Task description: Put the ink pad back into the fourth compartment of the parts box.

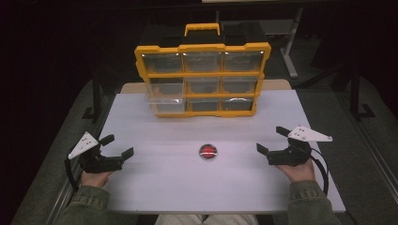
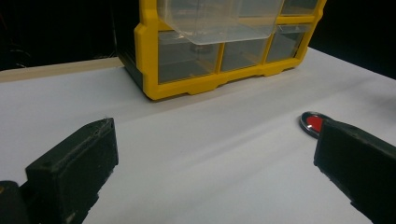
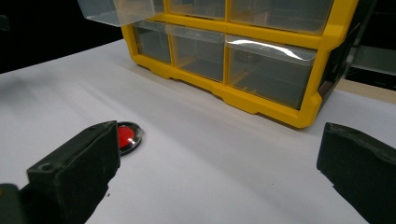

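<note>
A yellow organizer cabinet [image 1: 202, 74] with clear drawers stands upright at the back of the white table [image 1: 155, 183]. Its middle-left drawer [image 1: 164, 93] is pulled partly out, also seen as the drawer [image 2: 219, 21] and the drawer [image 3: 116, 10]. A small round red disc with a chrome rim [image 1: 208, 151] lies flat at the table's middle, the disc [image 2: 312, 123] and the disc [image 3: 127, 136] near each gripper's inner jaw. My left gripper [image 1: 118, 146] rests at the left, open and empty. My right gripper [image 1: 272, 139] rests at the right, open and empty.
A second dark organizer with a yellow handle [image 1: 202, 29] stands behind the cabinet. A wooden board edge [image 1: 277, 84] shows under the table's far side. Dark floor and metal frame legs [image 1: 291, 56] surround the table.
</note>
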`<state>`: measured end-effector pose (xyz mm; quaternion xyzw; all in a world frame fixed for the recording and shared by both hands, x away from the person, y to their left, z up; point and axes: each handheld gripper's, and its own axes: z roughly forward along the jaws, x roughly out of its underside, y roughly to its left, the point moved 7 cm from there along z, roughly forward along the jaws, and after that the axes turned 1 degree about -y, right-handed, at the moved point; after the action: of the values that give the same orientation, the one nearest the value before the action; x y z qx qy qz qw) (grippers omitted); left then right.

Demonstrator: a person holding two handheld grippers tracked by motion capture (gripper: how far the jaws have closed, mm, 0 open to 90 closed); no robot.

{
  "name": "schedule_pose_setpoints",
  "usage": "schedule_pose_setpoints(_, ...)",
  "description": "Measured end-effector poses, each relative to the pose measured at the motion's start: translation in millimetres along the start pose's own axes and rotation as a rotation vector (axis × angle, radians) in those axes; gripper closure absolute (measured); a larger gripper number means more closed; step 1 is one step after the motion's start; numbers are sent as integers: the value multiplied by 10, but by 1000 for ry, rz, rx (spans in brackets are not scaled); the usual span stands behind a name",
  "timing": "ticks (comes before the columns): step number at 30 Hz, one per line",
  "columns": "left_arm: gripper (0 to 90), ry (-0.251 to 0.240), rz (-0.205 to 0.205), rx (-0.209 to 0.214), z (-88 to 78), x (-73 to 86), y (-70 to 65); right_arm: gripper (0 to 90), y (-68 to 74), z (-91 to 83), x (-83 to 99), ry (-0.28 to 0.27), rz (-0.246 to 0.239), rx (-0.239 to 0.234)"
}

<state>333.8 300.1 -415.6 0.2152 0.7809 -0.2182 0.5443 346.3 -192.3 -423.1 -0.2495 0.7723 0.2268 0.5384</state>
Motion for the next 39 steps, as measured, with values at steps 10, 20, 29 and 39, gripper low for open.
schedule_pose_setpoints(10, 0, 6, 2, 14, -20, 15, -54, 0, -3, 13, 8, 10, 4, -5)
schedule_pose_setpoints(20, 0, 29, 22, 17, 16, -47, -151, 0, -13, -4, 13, 8, 6, -6)
schedule_pose_setpoints(29, 0, 83, 90, 77, 188, -116, -357, 0, -7, -8, 10, 1, 1, -5)
schedule_pose_setpoints(39, 0, 129, 137, 139, 380, -167, -537, 0, -11, -9, 20, 9, 1, 0)
